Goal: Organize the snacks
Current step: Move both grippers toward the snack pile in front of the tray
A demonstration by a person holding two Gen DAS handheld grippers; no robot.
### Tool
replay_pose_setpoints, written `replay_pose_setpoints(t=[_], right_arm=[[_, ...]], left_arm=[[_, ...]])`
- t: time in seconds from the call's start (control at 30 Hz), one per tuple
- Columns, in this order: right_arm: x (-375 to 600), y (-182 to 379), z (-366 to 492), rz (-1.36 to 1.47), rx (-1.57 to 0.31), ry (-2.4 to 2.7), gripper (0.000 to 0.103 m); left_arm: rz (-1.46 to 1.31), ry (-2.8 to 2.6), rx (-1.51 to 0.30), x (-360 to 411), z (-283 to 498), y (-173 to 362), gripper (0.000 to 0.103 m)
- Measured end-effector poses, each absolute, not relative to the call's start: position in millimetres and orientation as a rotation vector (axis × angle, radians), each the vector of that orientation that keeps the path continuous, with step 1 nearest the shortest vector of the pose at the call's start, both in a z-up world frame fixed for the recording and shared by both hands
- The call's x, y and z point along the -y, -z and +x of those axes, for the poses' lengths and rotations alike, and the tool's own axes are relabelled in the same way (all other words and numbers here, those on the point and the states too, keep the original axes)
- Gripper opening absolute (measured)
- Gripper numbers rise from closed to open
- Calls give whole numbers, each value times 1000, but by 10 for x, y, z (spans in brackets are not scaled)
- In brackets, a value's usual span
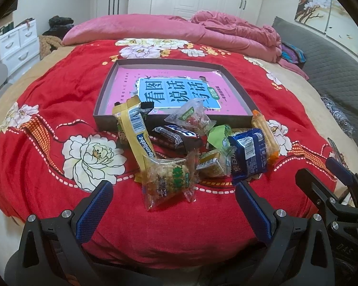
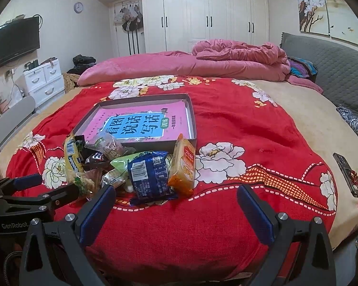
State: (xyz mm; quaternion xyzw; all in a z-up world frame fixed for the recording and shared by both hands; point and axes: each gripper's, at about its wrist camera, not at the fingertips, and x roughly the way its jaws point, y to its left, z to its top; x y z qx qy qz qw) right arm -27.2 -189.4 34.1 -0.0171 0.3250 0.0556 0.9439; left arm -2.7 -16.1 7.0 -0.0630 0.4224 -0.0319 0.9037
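Left gripper (image 1: 174, 193) fingers spread wide, right gripper (image 2: 179, 197) likewise (both holding nothing), side by side, low

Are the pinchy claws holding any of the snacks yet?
No, nothing is held. The left gripper and the right gripper are both open above the red blanket, short of the snack pile.

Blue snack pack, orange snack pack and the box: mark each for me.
blue snack pack (image 2: 148, 175), right wrist view, on its printed face.
orange snack pack (image 2: 182, 166), right wrist view, mid-wrapper.
box (image 1: 102, 119), left wrist view, on its near outer wall.
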Motion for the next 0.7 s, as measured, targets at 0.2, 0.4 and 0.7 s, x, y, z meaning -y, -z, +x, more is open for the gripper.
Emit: replay_pose_setpoints(t=[0.2,0.4,0.7], right_arm=[[1909,-344,-273,-31,-665,-113,102],[1929,-332,-262,-20,-673,-110,102],[1957,-326,-247,-6,-682,-103,102]], left_arm=[[-131,72,-875,175,-27,-65,101],[-147,74,-886,158,-15,-43,101],[-179,66,-916,112,30,28,101]])
